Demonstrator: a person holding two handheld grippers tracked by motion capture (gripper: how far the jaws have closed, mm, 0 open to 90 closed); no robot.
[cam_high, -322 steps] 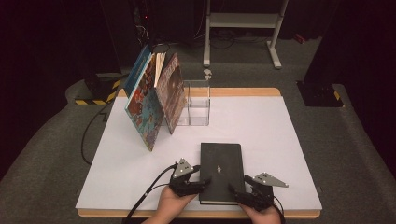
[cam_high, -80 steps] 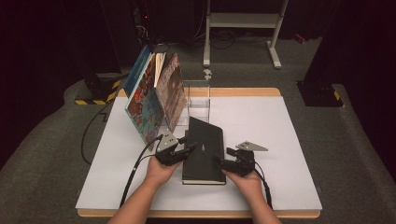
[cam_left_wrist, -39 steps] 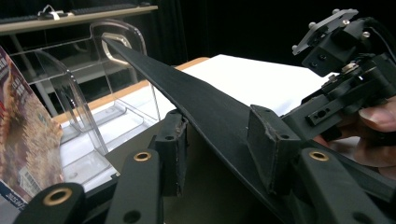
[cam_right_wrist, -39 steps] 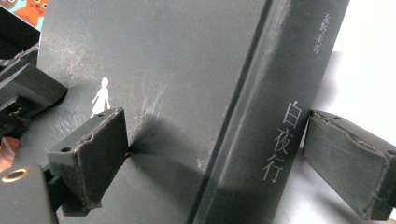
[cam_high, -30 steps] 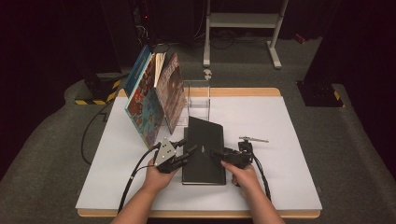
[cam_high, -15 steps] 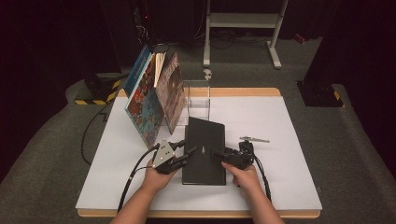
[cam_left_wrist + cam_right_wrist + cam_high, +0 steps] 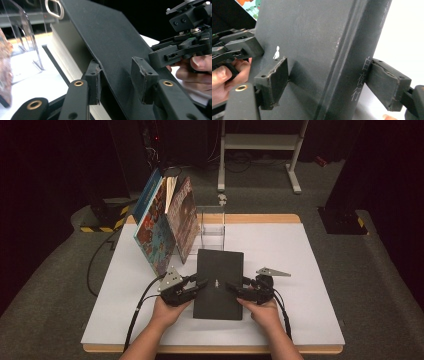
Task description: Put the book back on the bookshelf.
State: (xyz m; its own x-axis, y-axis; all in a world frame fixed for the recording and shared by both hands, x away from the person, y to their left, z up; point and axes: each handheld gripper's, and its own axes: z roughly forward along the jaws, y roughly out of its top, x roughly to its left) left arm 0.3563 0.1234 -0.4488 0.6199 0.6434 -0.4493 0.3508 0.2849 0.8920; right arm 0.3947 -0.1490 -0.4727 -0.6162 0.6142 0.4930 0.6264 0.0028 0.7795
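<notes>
Black book [image 7: 218, 280] tilted up, long axis toward clear stand [image 7: 213, 225], spine seemingly right

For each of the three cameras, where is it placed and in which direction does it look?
High view: above the person's side, looking forward and down on the table; forearms, both hands.
Left gripper view: on the left gripper, looking along its jaws at the black book; the right hand beyond.
Right gripper view: on the right gripper, facing the book's spine; left-hand fingers.
Shared: the book.
</notes>
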